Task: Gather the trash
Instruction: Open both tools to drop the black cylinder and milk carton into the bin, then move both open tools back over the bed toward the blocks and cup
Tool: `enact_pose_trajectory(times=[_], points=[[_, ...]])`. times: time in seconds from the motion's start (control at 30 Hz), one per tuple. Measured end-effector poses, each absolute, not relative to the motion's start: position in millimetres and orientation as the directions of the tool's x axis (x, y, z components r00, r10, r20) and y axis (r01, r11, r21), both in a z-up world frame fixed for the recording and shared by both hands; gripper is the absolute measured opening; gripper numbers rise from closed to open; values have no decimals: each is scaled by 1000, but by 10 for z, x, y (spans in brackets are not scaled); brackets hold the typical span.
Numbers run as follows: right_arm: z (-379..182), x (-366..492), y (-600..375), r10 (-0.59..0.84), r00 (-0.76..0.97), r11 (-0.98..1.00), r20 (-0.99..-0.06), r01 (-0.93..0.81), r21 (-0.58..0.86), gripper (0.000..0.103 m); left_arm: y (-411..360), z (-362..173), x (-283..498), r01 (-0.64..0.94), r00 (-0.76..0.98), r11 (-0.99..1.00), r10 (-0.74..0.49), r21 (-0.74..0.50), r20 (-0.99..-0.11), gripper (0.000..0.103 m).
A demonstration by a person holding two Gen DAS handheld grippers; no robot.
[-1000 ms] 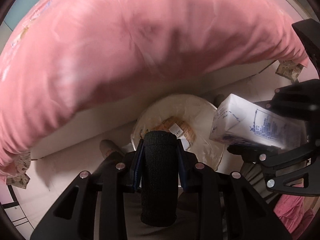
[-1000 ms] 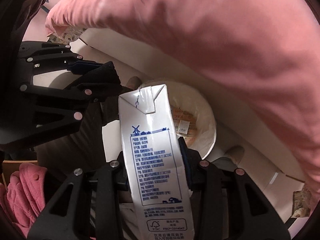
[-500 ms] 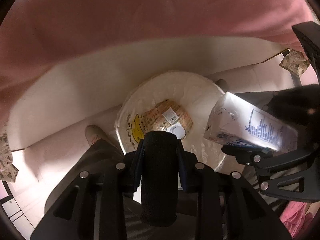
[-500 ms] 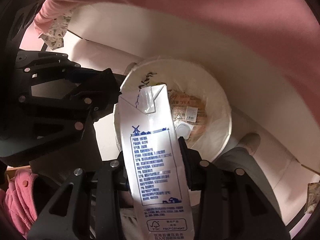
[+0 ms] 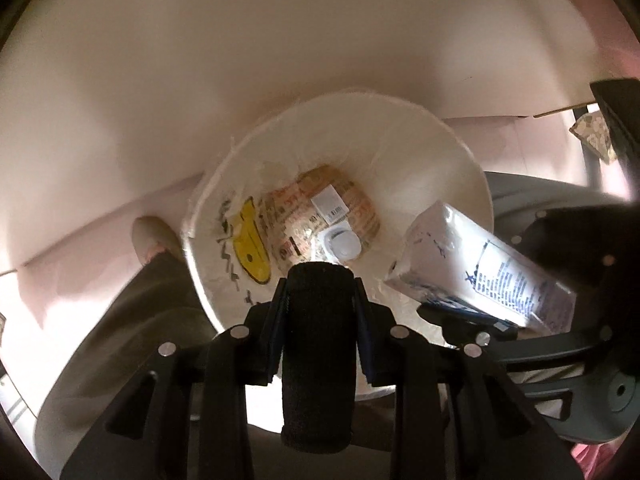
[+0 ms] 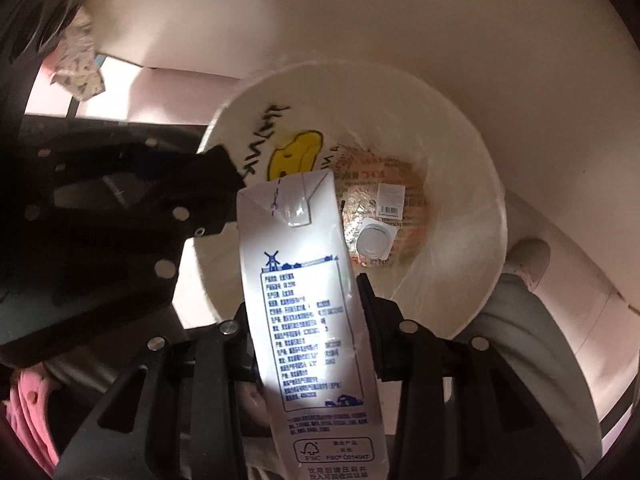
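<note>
A white lined bin (image 5: pixel 424 148) stands open below both grippers. In its bottom lie an orange printed wrapper (image 5: pixel 320 204) and a round white cap (image 5: pixel 342 244). My left gripper (image 5: pixel 320 285) is shut on a black fabric-like roll (image 5: pixel 318 344) that points down over the bin's near rim. My right gripper (image 6: pixel 304 296) is shut on a white milk carton (image 6: pixel 304 320) with blue print. The top of the carton (image 5: pixel 480 268) hangs over the bin (image 6: pixel 440 140), above the wrapper (image 6: pixel 384 184) and the cap (image 6: pixel 374 242). The left gripper's black body (image 6: pixel 120 220) sits just left of the carton.
A white furniture panel (image 5: pixel 280 40) rises close behind the bin. A person's foot (image 5: pixel 152 236) and grey trouser leg (image 6: pixel 520 340) stand beside the bin. A patterned cloth corner (image 6: pixel 76 64) hangs at the edge, and pink fabric (image 6: pixel 24 420) lies low on the left.
Both grippers have sunk toward the bin, which now looks larger and closer. The pink bedding has slid out of view overhead. Both grips are unchanged.
</note>
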State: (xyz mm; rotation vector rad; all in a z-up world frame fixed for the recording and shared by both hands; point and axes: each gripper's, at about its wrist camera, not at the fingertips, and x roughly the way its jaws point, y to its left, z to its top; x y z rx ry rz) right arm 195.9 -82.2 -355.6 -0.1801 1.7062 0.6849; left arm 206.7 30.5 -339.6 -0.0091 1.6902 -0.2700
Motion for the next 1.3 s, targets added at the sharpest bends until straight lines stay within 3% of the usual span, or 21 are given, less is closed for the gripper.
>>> enact_pose_trajectory(times=[0.17,0.23,0.27,0.3,0.8,1.3], points=[[-3781,2035,-816,234,-286,841,-929,-421,341,40,334,-3614,2121,101,-166,977,-169,-187,-972,34],[-3839,2059,-813,227,-288,849,-931,-411,334,42,341,-3672,2132,87,-172,979,-168,-185,-971,46],[-3862,2075,-808,227,-286,853,-931,-403,332,52,359,-3699,2136,75,-172,981,-166,-181,-971,62],[-3873,2091,-807,221,-277,858,-935,-400,321,62,366,-3711,2140,68,-172,982,-163,-177,-971,70],[-3786,1953,-778,193,-271,858,-943,-420,296,64,338,-3548,1987,105,-157,984,-130,-147,-979,71],[-3009,1655,-1034,177,-100,843,-979,-499,203,67,250,-2686,1670,203,26,972,-122,-114,-992,75]])
